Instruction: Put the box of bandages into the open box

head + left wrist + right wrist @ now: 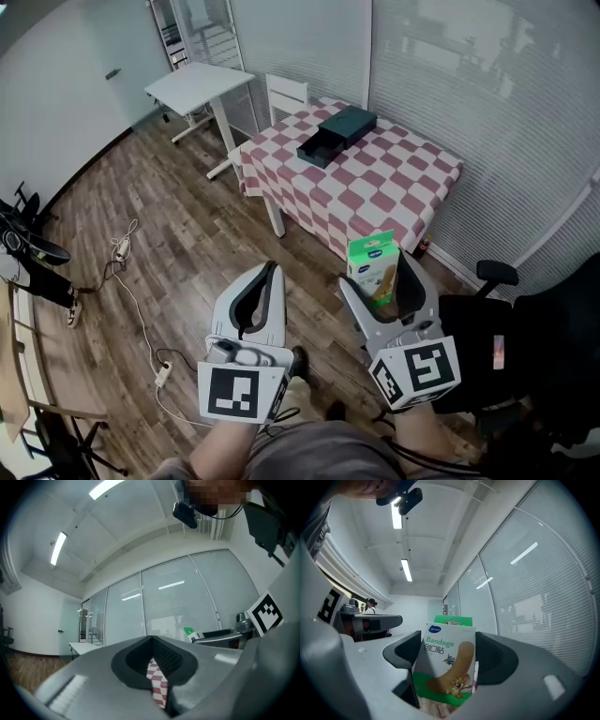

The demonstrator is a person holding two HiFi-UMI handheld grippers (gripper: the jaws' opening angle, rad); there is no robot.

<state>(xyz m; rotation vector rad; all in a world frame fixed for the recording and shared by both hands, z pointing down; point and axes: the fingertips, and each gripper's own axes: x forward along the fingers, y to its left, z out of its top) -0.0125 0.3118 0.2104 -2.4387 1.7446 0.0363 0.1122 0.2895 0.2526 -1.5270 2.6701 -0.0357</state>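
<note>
My right gripper [382,269] is shut on a green and white bandage box [373,268], held upright above the floor. In the right gripper view the bandage box [446,667] stands between the two dark pads, printed face toward the camera. My left gripper [265,283] hangs beside it with jaws shut and nothing held; the left gripper view shows the pads [166,660] meeting with only a sliver of the checked cloth between them. The dark open box [335,135] with its drawer slid out lies on the red-checked table [403,187], far ahead of both grippers.
A white desk [199,87] and a white chair [285,95] stand beyond the table. Cables and a power strip [162,375] trail over the wooden floor at left. A black office chair [525,347] is at my right. Blinds cover the glass wall behind the table.
</note>
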